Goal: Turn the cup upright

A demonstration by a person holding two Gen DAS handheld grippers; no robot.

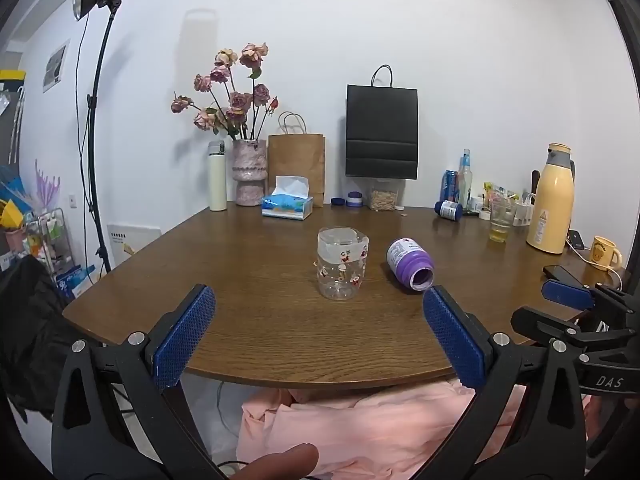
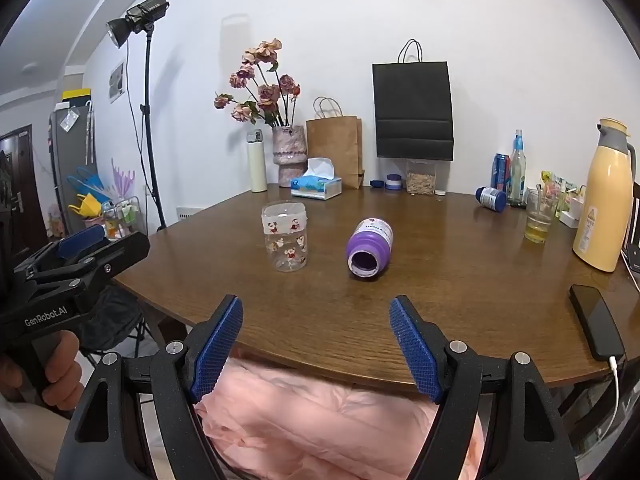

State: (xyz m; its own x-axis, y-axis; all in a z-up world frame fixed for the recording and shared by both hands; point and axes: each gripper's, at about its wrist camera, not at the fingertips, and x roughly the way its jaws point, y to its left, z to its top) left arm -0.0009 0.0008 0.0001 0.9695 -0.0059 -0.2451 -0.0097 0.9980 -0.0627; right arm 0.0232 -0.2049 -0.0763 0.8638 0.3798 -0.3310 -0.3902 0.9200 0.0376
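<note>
Here, left wrist view: purple cup on its side on table, mouth toward camera, at 1 o'clock of left gripper. Flip not begun. Fingers spread wide, empty, touching nothing.

Right wrist view: cup at 12 o'clock. Right gripper splayed, empty, well short.

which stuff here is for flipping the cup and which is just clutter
Job: purple cup lying on its side; left gripper and right gripper, both open.

Clutter: clear jar, tissue box, vase, thermos, phone, paper bags.
</note>
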